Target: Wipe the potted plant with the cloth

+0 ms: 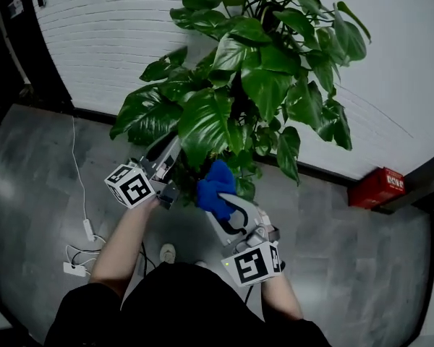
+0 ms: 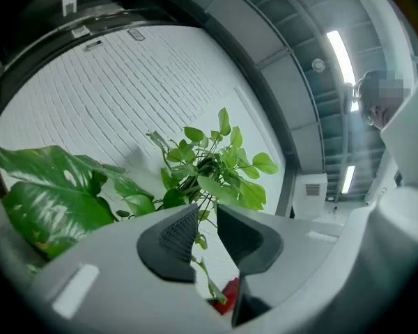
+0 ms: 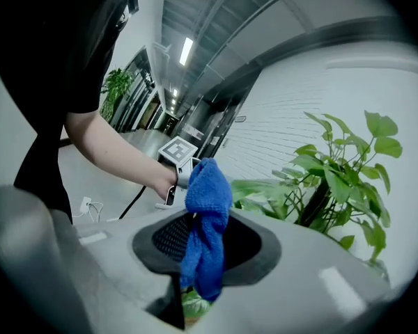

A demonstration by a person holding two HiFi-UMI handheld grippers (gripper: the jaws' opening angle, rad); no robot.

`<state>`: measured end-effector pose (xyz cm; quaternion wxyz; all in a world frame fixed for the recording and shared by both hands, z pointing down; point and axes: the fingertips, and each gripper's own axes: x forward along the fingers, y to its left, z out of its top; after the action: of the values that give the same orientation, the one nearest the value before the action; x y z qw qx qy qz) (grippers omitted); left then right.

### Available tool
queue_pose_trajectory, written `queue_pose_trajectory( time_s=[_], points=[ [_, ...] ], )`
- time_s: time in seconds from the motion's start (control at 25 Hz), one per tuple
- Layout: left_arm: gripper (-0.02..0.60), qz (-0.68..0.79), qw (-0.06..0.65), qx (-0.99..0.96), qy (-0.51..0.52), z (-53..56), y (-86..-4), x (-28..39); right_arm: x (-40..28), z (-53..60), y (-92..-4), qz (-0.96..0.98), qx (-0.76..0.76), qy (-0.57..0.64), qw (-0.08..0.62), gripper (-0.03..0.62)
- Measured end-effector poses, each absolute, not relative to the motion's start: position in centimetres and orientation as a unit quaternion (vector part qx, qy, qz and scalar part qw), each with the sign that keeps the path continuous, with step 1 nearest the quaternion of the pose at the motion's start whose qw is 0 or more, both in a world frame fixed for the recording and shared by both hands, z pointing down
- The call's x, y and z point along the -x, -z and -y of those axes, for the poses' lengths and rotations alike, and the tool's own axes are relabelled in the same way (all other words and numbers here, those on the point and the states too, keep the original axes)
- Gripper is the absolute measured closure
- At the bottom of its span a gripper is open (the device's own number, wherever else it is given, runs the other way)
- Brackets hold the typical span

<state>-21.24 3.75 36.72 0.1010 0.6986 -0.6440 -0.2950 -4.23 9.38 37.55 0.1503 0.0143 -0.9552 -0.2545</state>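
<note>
right gripper (image 3: 207,241) clamps the cloth (image 3: 209,193), soft and light, at lower centre. left gripper (image 2: 207,229) is slightly apart, apparently empty. plant (image 1: 264,71), upper centre: leaves thin, tear-prone; support from beneath.

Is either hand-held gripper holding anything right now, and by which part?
The right hand-held gripper pinches the blue cloth around its middle, a bunch sticking out past the jaws. The left hand-held gripper holds nothing.
</note>
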Motion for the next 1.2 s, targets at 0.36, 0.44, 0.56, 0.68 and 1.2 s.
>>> queue_pose_trajectory(
  time_s=[0.36,0.44,0.56,0.68,1.2],
  points=[
    [0.509,0.741,0.082,-0.626,0.229,-14.1,-40.2,23.4,7.7,-13.5,-40.7,0.967,0.085,0.209,0.120,0.488],
    [0.509,0.760,0.072,-0.614,0.202,-16.2,-40.3,24.2,8.9,-14.5,-40.7,0.967,0.090,0.212,0.111,0.488],
    [0.509,0.782,0.053,-0.597,0.169,-18.5,-40.3,26.2,10.9,-15.7,-40.5,0.966,0.083,0.223,0.105,0.488],
    [0.562,0.803,0.041,-0.577,0.140,-20.5,-40.6,29.4,13.6,-16.9,-40.7,0.966,0.078,0.224,0.105,0.488],
    [0.572,0.781,0.040,-0.609,0.129,-27.3,-41.2,47.1,33.5,-24.0,-39.8,0.970,0.029,0.220,0.101,0.488]
  ],
)
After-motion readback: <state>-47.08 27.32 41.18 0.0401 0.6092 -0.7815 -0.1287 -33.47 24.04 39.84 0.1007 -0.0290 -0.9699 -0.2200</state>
